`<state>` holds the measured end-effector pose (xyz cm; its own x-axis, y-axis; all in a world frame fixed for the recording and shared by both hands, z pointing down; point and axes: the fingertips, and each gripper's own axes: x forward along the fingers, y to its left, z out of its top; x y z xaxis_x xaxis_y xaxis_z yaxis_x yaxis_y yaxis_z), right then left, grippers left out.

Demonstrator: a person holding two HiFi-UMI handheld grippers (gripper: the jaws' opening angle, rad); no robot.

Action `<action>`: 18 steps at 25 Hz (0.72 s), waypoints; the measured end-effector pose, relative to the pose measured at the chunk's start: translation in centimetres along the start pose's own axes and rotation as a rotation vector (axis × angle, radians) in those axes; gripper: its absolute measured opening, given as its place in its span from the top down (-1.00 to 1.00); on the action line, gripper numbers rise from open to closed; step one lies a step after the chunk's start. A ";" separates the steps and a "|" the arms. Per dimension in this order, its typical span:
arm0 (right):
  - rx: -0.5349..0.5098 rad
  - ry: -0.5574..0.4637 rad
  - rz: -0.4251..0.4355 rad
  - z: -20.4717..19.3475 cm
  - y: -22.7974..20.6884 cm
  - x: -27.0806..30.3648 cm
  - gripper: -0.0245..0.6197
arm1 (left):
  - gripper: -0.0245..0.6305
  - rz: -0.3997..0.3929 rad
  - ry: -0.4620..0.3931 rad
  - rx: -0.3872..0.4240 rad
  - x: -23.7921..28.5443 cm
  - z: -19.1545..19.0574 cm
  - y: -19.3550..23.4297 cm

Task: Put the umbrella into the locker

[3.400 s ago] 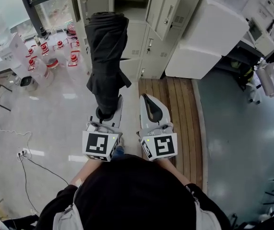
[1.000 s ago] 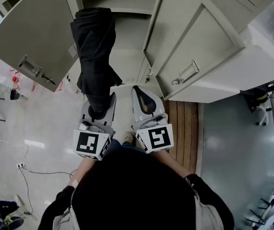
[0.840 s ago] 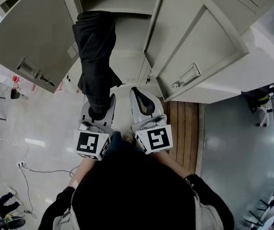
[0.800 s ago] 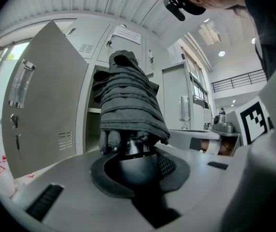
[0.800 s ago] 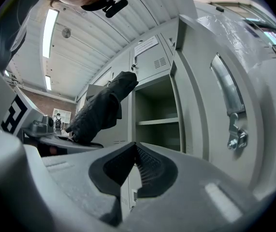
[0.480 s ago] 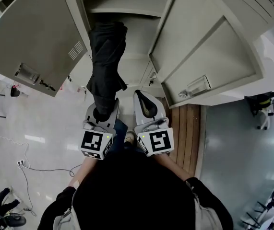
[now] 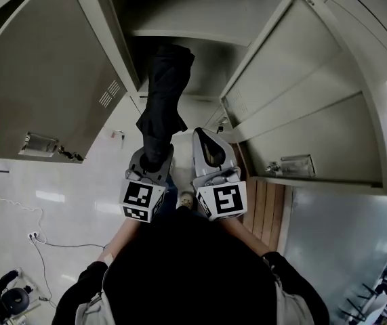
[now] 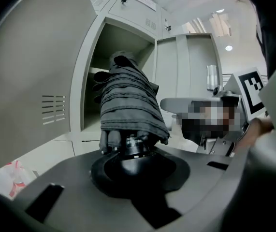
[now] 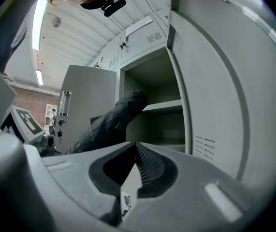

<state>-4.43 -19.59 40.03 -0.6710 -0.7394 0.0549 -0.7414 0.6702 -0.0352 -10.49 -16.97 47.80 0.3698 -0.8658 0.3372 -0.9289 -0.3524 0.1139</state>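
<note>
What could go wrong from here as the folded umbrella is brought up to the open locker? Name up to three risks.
1. The left gripper clamps the folded umbrella only at its handle end, so the long body may sag or twist loose.
2. Its tip sits right by the edge of the locker shelf and may catch there.
3. Its loose fabric could snag on the open left door.
</note>
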 end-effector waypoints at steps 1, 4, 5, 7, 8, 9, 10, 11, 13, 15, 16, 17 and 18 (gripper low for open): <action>0.009 0.003 -0.007 -0.3 0.1 0.7 0.92 | 0.71 -0.008 0.008 -0.002 0.4 -0.2 0.7; 0.027 0.005 -0.027 -0.6 -0.8 2.6 0.92 | 0.71 -0.030 0.054 -0.004 2.4 -0.6 1.8; 0.021 0.006 -0.028 -0.5 -1.1 3.2 0.92 | 0.71 -0.037 0.070 -0.005 2.9 -0.8 2.1; 0.013 0.012 -0.029 -0.3 -1.6 4.4 0.92 | 0.71 -0.049 0.093 0.000 3.8 -1.2 2.6; 0.016 0.016 -0.033 -0.3 -1.8 4.9 0.92 | 0.71 -0.055 0.100 0.006 4.1 -1.3 2.7; 0.020 0.021 -0.038 -0.4 -2.1 5.4 0.92 | 0.71 -0.062 0.107 0.011 4.3 -1.4 2.8; 0.023 0.023 -0.044 -0.5 -2.3 5.9 0.92 | 0.71 -0.073 0.114 0.014 4.6 -1.5 2.8; 0.025 0.025 -0.050 -0.6 -2.5 6.3 0.92 | 0.72 -0.087 0.120 0.017 4.9 -1.6 2.8; 0.028 0.028 -0.062 -0.7 -2.9 7.1 0.92 | 0.73 -0.113 0.128 0.034 5.6 -1.8 2.9; 0.032 0.035 -0.073 -0.9 -3.2 7.7 0.92 | 0.74 -0.132 0.134 0.068 6.2 -2.0 3.0; 0.034 0.039 -0.080 -0.9 -3.4 7.9 0.91 | 0.74 -0.143 0.142 0.087 6.5 -2.1 3.0; 0.036 0.043 -0.090 -1.0 -3.6 8.1 0.92 | 0.74 -0.156 0.149 0.100 6.7 -2.2 3.0; 0.038 0.046 -0.101 -1.1 -3.9 8.3 0.92 | 0.75 -0.168 0.152 0.107 7.0 -2.2 2.9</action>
<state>-7.14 -28.25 41.74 -0.5924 -0.7986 0.1060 -0.8056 0.5889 -0.0654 -10.67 -23.26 52.52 0.5037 -0.7316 0.4594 -0.8444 -0.5292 0.0831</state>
